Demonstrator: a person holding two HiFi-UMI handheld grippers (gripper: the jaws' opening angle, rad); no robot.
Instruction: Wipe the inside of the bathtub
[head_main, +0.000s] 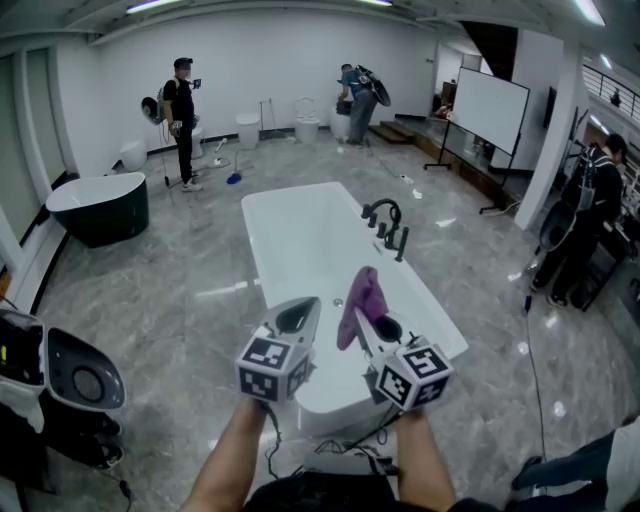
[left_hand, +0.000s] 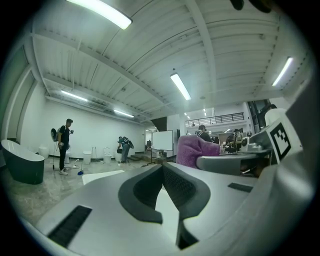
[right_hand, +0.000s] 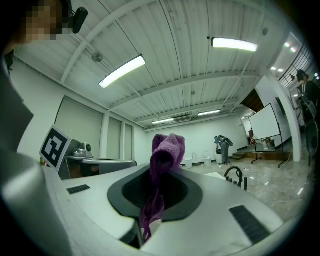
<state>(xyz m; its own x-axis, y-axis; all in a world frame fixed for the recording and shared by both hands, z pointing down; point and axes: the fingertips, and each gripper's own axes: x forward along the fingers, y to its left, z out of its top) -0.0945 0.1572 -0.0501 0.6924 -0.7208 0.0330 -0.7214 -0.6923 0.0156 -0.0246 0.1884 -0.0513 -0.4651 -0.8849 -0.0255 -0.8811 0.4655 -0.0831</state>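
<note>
A white freestanding bathtub (head_main: 300, 240) stands in front of me, with a black faucet (head_main: 388, 226) on its right rim. My right gripper (head_main: 362, 318) is shut on a purple cloth (head_main: 361, 303), held up above the tub's near end. In the right gripper view the purple cloth (right_hand: 162, 170) stands pinched between the jaws and hangs down through them. My left gripper (head_main: 297, 316) hovers beside it to the left, over the tub's near rim, shut with nothing in it. The left gripper view shows the purple cloth (left_hand: 196, 150) to its right.
A dark green tub (head_main: 97, 207) sits at the far left. Two people (head_main: 181, 122) work at the back among white toilets (head_main: 306, 118). A whiteboard (head_main: 488, 108) and another person (head_main: 585, 225) are at the right. Equipment (head_main: 60, 385) and a cable (head_main: 540, 390) lie on the marble floor.
</note>
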